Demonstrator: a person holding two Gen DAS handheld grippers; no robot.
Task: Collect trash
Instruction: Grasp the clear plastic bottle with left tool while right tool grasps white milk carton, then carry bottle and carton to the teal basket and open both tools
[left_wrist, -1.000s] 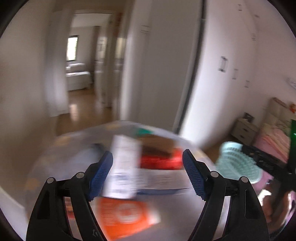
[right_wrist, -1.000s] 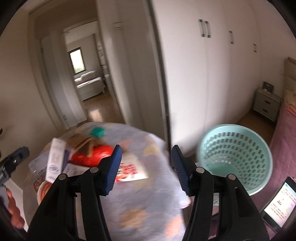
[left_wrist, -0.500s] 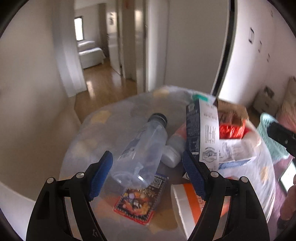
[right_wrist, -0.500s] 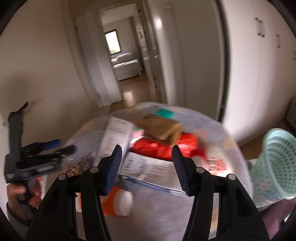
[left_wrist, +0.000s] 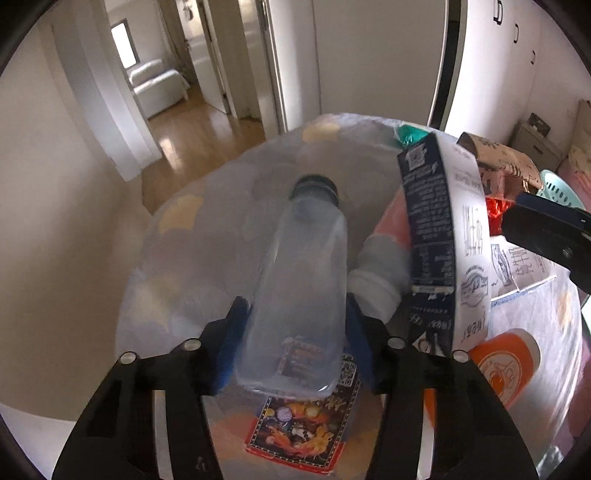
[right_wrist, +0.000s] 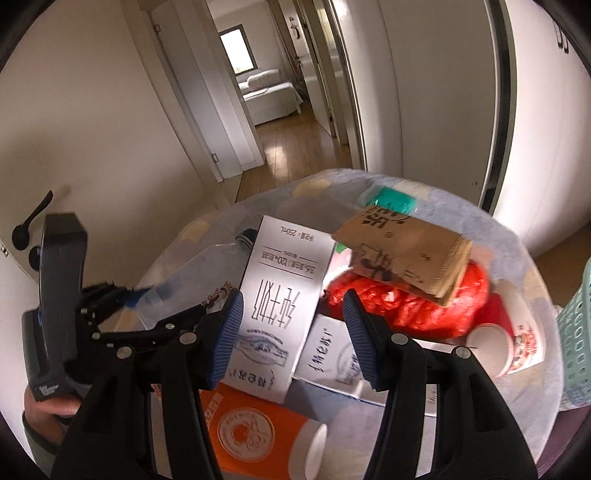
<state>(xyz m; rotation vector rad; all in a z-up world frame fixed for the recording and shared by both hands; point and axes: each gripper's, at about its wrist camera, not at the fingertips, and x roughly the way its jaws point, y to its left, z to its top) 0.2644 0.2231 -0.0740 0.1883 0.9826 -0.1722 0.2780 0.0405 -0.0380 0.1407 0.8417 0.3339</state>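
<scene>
1. Whereas half a second ago it lay between parted jaws, the clear bottle (left_wrist: 301, 273) on the table (left_wrist: 192, 236) is now clamped by the left gripper (left_wrist: 293, 341).
2. The right gripper (right_wrist: 291, 334) is held open over the milk carton (right_wrist: 275, 314); the basket (right_wrist: 576, 332) is awaited.

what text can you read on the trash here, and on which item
"250mL" on the white carton, printed upside down near its top edge.
"120" in a line of otherwise unreadable characters just below that, same carton.
Large Chinese characters down the carton face: too distorted to read.
Brown paper bag: handwritten-style characters, blurred.
Orange cup: round logo, text too small.
Red cup: print blurred.
Card under the bottle: QR code and art, no readable words.
</scene>
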